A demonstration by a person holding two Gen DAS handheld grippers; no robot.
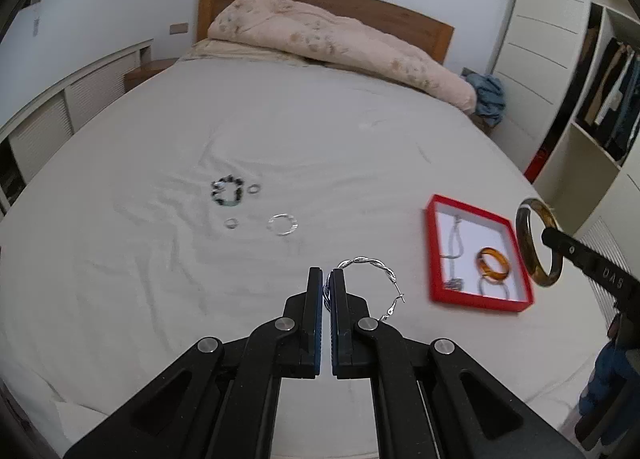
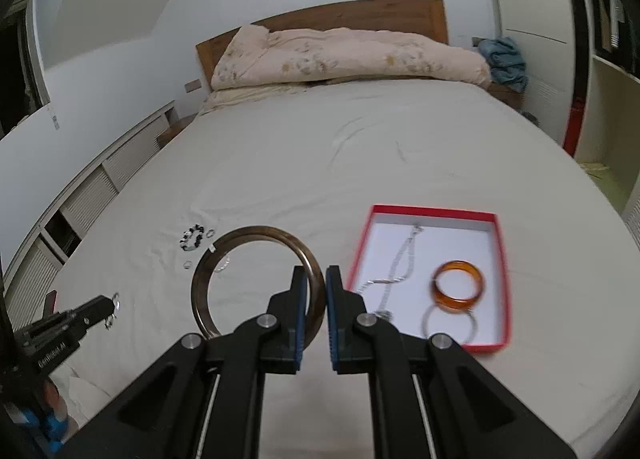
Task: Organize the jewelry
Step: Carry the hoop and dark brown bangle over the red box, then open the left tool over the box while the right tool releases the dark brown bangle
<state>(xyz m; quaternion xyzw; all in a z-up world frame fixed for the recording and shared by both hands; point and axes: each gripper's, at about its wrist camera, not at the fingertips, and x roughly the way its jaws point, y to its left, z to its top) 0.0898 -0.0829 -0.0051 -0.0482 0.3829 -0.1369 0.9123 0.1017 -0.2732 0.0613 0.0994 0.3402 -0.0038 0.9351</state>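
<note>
My left gripper (image 1: 327, 273) is shut on a twisted silver hoop earring (image 1: 370, 264) that sticks out to its right above the bed sheet. In the right wrist view the left gripper (image 2: 110, 305) shows low on the left. My right gripper (image 2: 316, 273) is shut on the rim of a dark brown bangle (image 2: 256, 228), held up left of the red box (image 2: 434, 212). The box (image 1: 434, 251) holds an orange bangle (image 1: 493, 265), a silver necklace (image 1: 456, 243) and a silver hoop (image 1: 494, 291). On the sheet lie a bead bracelet (image 1: 227, 191), two small rings (image 1: 253, 189) and a silver hoop (image 1: 283, 224).
A folded pink quilt (image 1: 340, 47) lies against the wooden headboard (image 1: 400, 15). White wardrobes with open shelves (image 1: 600, 107) stand to the right, low white cupboards (image 1: 48, 115) to the left. The bed's near edge runs just below both grippers.
</note>
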